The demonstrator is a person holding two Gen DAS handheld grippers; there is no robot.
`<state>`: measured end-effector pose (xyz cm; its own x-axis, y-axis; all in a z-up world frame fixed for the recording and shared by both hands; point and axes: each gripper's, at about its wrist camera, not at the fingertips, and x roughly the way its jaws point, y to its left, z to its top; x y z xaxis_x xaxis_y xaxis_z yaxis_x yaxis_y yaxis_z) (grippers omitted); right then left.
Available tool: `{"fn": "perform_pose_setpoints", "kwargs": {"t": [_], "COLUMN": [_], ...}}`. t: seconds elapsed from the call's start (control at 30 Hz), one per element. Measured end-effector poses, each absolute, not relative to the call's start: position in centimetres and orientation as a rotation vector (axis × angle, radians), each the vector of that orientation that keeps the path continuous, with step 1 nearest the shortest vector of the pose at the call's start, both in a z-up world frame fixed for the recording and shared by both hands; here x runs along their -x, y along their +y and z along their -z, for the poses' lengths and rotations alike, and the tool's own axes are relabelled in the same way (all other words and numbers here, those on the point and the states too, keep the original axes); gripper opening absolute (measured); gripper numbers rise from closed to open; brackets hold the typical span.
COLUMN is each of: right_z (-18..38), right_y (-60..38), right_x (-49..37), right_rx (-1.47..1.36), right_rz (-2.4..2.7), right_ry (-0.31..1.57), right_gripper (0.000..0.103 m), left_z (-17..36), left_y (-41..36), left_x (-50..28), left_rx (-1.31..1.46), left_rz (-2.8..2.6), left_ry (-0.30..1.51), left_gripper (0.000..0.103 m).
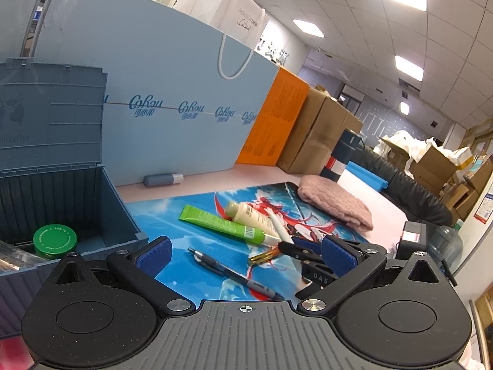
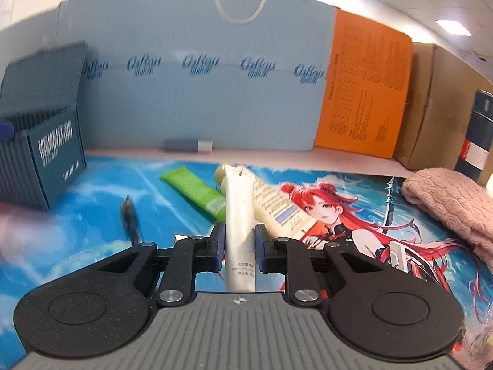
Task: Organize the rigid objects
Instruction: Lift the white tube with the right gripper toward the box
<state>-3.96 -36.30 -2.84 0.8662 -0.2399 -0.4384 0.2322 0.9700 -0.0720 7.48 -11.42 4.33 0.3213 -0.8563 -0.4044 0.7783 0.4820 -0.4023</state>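
My right gripper (image 2: 239,243) is shut on a white tube (image 2: 238,215), which stands up between its blue pads over the blue picture mat (image 2: 92,203). Beyond it lie a green tube (image 2: 197,191) and a cream tube (image 2: 274,206), with a dark pen (image 2: 131,215) to the left. In the left wrist view my left gripper (image 1: 245,256) hangs open and empty above the pen (image 1: 234,274). A small amber tube (image 1: 265,254) lies beside it. The open grey-blue box (image 1: 117,203) at the left holds a green-lidded jar (image 1: 55,240).
A grey cylinder (image 2: 188,145) lies against the light blue board (image 2: 200,108) at the back. A pink knitted cloth (image 2: 453,203) sits on the mat's right end. An orange board (image 2: 363,92), cardboard boxes (image 2: 437,108) and a dark flask (image 2: 477,129) line the right.
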Motion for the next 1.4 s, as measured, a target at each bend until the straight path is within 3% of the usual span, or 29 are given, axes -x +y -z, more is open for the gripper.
{"fn": "perform_pose_setpoints", "kwargs": {"t": [0.93,1.2,1.4], "right_z": [-6.4,-7.5,-6.2], "right_y": [-22.4,-17.1,-13.6], "right_x": [2.1,-1.3,-5.3], "right_rx": [-0.055,-0.049,0.048], "right_rz": [-0.072,-0.177,-0.235], "right_ry": [0.060,0.053,0.148], "right_gripper": [0.019,0.019,0.019], "left_z": [-8.9,-9.1,-7.6], "left_y": [-2.9,2.7,6.1], "left_x": [-8.0,-9.9,-12.5], "left_rx": [0.414,0.488,0.600], "left_rz": [1.014,0.873,0.778], "left_ry": [0.444,0.401,0.446], "left_gripper": [0.103,0.103,0.103]}}
